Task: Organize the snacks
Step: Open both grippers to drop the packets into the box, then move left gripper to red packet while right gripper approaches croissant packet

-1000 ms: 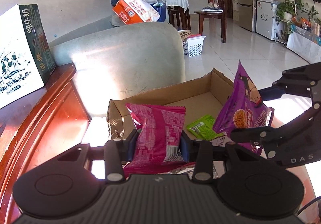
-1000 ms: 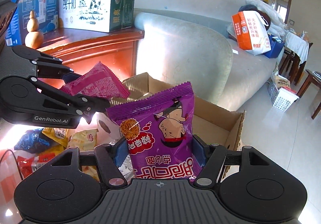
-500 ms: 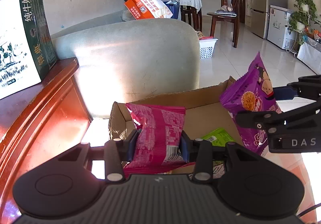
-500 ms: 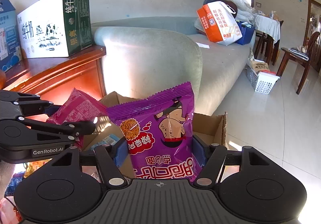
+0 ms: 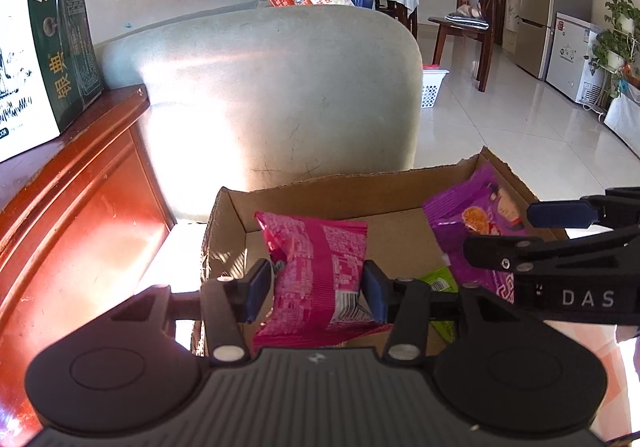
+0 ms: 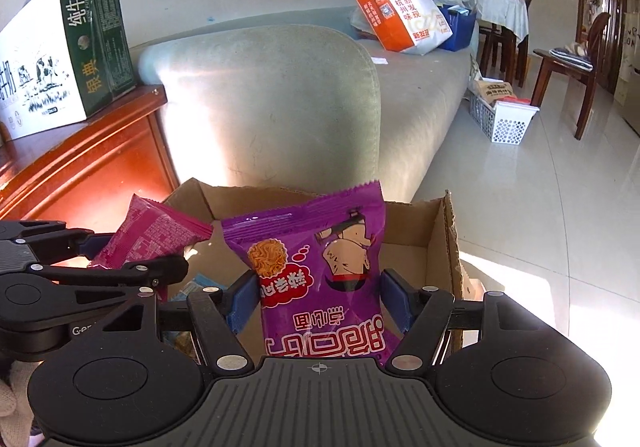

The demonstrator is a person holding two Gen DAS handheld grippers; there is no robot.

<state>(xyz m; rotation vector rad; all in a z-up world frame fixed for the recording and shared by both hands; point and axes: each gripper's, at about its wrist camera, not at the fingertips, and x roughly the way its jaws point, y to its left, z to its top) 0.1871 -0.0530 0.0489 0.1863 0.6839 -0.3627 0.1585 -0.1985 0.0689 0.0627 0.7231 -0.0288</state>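
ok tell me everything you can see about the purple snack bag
The purple snack bag is a glossy, crinkled plastic packet with serrated sealed ends, printed with a cartoon figure and a noodle cake. It stands upright with its print upside down, gripped at both sides by the right gripper, over the open cardboard box.

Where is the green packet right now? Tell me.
In the left wrist view, the green packet lies on the cardboard box floor, between the pink snack bag and purple noodle-snack bag.
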